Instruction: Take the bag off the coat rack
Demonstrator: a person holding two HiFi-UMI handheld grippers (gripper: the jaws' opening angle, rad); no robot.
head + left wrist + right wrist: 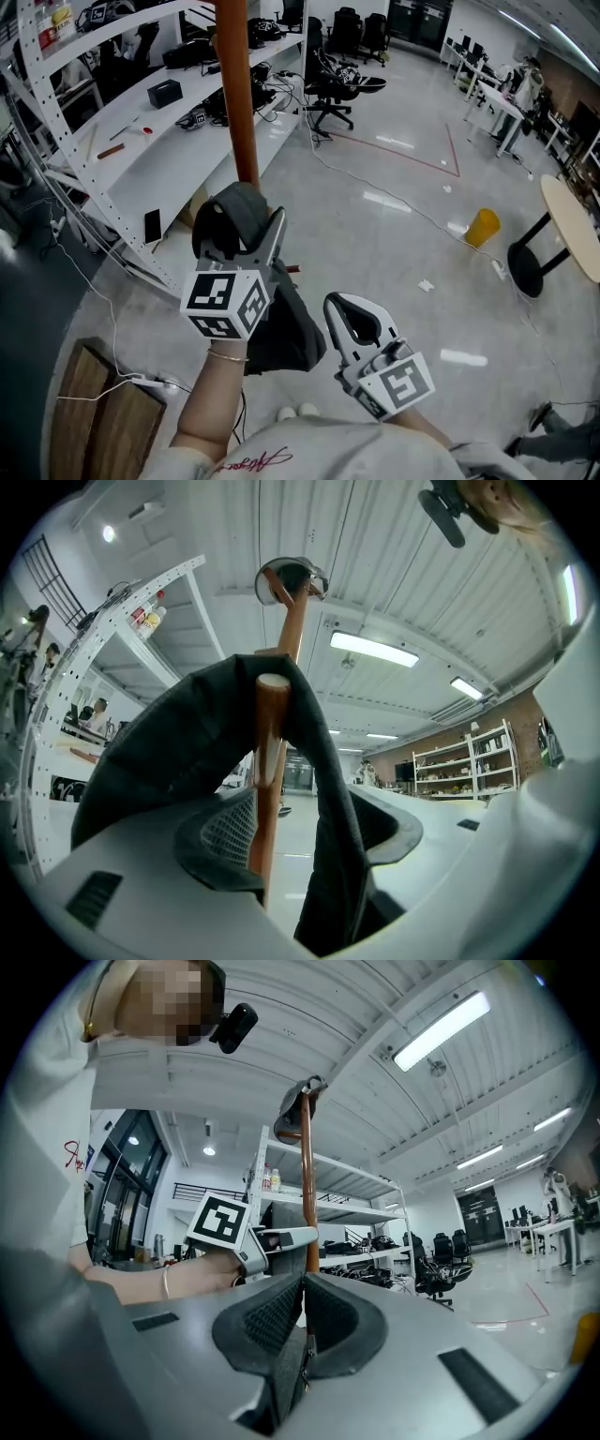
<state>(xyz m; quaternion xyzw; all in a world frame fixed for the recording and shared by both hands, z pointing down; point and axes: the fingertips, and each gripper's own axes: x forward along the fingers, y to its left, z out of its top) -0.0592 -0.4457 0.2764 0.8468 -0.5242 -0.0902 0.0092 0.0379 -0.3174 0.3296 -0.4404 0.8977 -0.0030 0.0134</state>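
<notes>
Bag (169, 752): strap over peg (271, 733), between left jaws
Left gripper (300, 832): jaws apart
Right gripper (302, 1302): clamped on bag

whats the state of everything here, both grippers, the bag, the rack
left gripper: open, jaws either side of the strap and peg
right gripper: shut on the bag
bag: hanging, strap looped over the peg
coat rack: upright
</notes>
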